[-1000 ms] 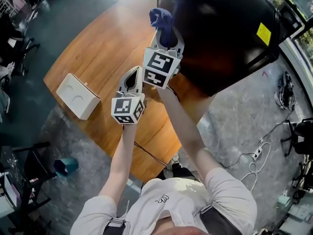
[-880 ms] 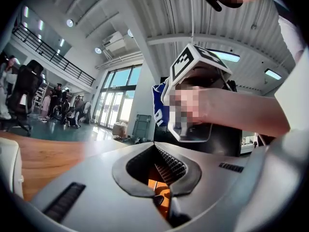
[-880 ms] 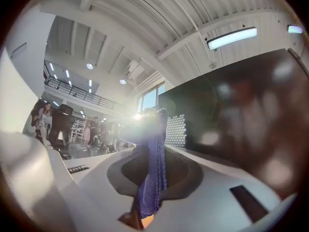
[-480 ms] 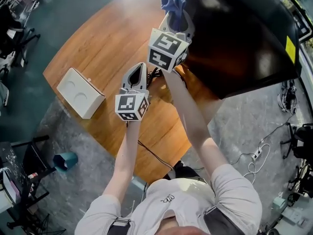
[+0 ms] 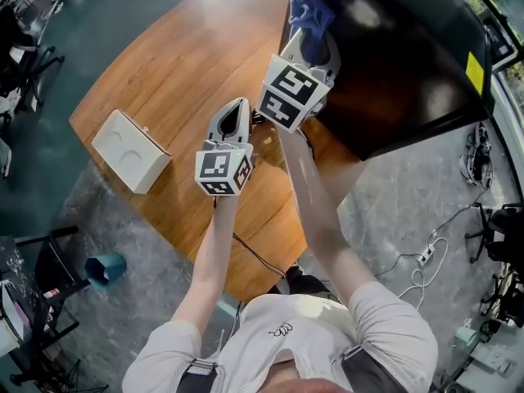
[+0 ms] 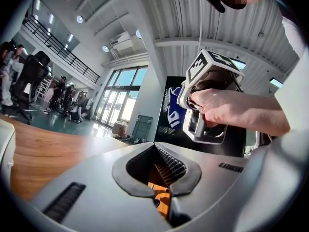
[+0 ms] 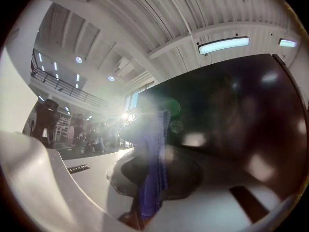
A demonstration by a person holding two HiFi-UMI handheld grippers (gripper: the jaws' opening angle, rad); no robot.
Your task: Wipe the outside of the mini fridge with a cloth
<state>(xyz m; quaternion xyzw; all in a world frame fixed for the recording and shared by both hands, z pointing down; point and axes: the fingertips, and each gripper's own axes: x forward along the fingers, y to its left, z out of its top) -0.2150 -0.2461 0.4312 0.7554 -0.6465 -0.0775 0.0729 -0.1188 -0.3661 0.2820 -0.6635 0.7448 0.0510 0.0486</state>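
1. Blue fabric cloth [image 5: 309,11] is gripped in the right tongs [image 5: 311,33], which are clenched on it.
2. Cloth sits at the edge of the glossy black mini fridge [image 5: 393,64], which stands on the rounded wooden surface [image 5: 180,80].
3. Left tongs [image 6: 161,178] are clenched on nothing and held above the surface, just beside the right tongs.
4. White rectangular box [image 5: 131,152] rests on the surface, well apart from the fridge.

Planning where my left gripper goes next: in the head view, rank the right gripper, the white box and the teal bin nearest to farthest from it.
From the left gripper:
1. Right gripper, close on its right.
2. White box, left on the table.
3. Teal bin, on the floor.
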